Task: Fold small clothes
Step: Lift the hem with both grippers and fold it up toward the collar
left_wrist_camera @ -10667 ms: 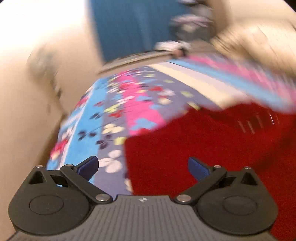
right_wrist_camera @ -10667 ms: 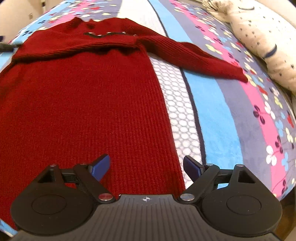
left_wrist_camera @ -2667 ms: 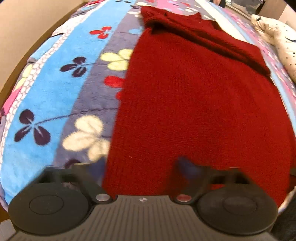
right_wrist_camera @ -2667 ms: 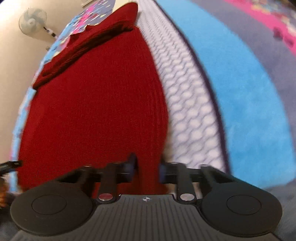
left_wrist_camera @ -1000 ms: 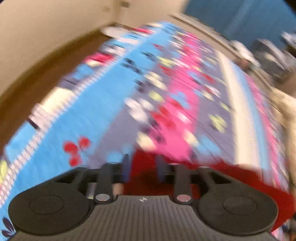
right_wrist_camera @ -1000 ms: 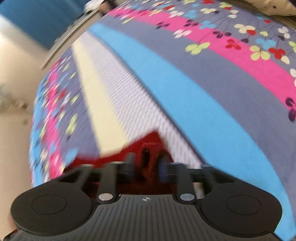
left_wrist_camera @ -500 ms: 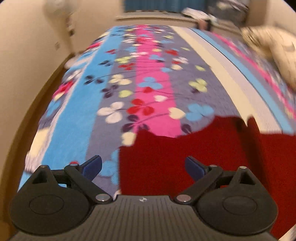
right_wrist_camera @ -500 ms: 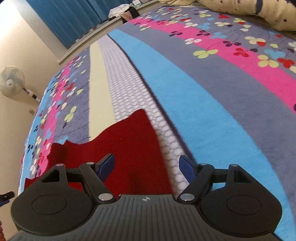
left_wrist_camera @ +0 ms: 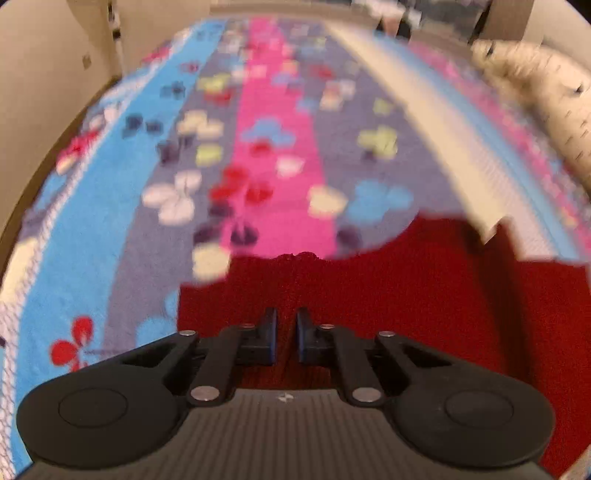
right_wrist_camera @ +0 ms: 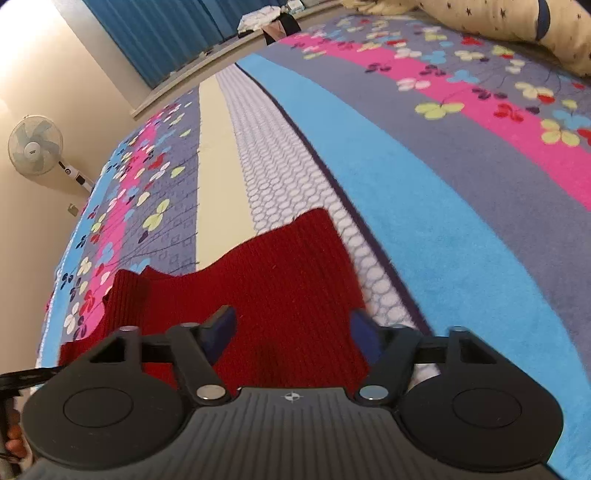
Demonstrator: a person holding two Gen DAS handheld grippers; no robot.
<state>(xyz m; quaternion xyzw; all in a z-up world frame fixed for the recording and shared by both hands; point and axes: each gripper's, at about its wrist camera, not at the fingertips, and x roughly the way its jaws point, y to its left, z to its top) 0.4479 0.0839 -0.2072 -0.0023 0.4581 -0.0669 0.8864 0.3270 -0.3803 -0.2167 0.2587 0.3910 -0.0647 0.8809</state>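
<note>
A dark red knitted sweater (left_wrist_camera: 406,295) lies folded on the striped flowered blanket (left_wrist_camera: 269,155). In the left wrist view my left gripper (left_wrist_camera: 286,334) has its blue-padded jaws nearly closed, pinching a ridge of the red knit near the sweater's left front edge. In the right wrist view the sweater (right_wrist_camera: 288,280) lies under my right gripper (right_wrist_camera: 291,332), which is open with its jaws spread wide just above the knit near the sweater's right edge.
A cream patterned pillow (left_wrist_camera: 546,96) lies at the far right of the bed; it also shows in the right wrist view (right_wrist_camera: 517,26). A standing fan (right_wrist_camera: 35,147) is by the wall at left. Blue curtains (right_wrist_camera: 166,29) hang at the back.
Both grippers let go of the sweater after carrying its hem over. Since half a second ago the left gripper has closed on the red knit; the right stays open.
</note>
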